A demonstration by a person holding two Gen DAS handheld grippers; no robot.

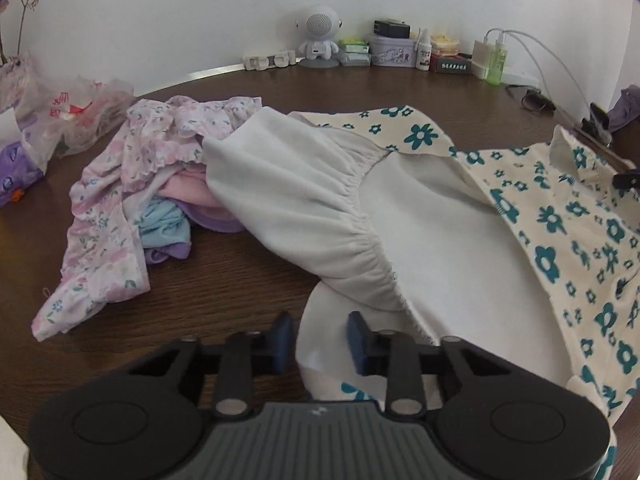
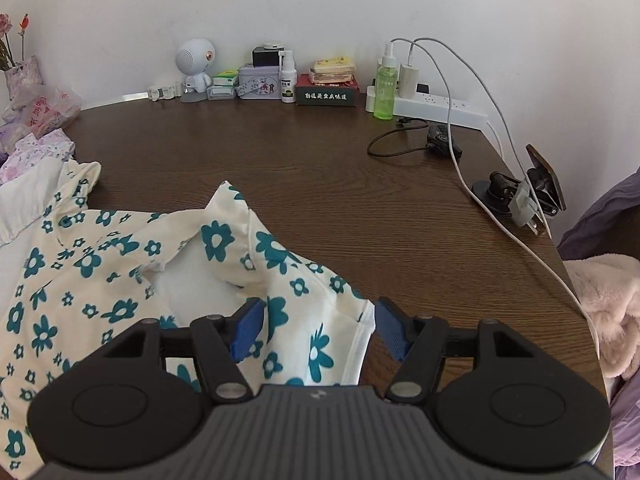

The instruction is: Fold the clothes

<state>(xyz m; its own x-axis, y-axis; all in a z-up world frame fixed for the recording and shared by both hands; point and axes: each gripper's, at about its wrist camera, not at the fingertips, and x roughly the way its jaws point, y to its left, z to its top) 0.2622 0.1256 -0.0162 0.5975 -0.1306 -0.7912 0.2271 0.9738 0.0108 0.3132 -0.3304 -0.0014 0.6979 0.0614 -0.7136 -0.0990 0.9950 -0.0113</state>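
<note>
A cream garment with teal flowers (image 1: 568,216) lies on the brown table, its white lining and gathered elastic edge (image 1: 360,216) turned up. My left gripper (image 1: 320,338) is open, its blue pads either side of the garment's white near edge. In the right wrist view the same flowered garment (image 2: 100,264) spreads to the left. My right gripper (image 2: 318,330) is open over the garment's near right corner, with cloth between the pads.
A heap of pink floral, blue and purple clothes (image 1: 120,208) lies at left. Plastic bags (image 1: 76,116) sit far left. A white robot speaker (image 2: 196,68), tins, bottles and a power strip (image 2: 436,106) line the wall. Cables and a clamp (image 2: 524,192) lie at right.
</note>
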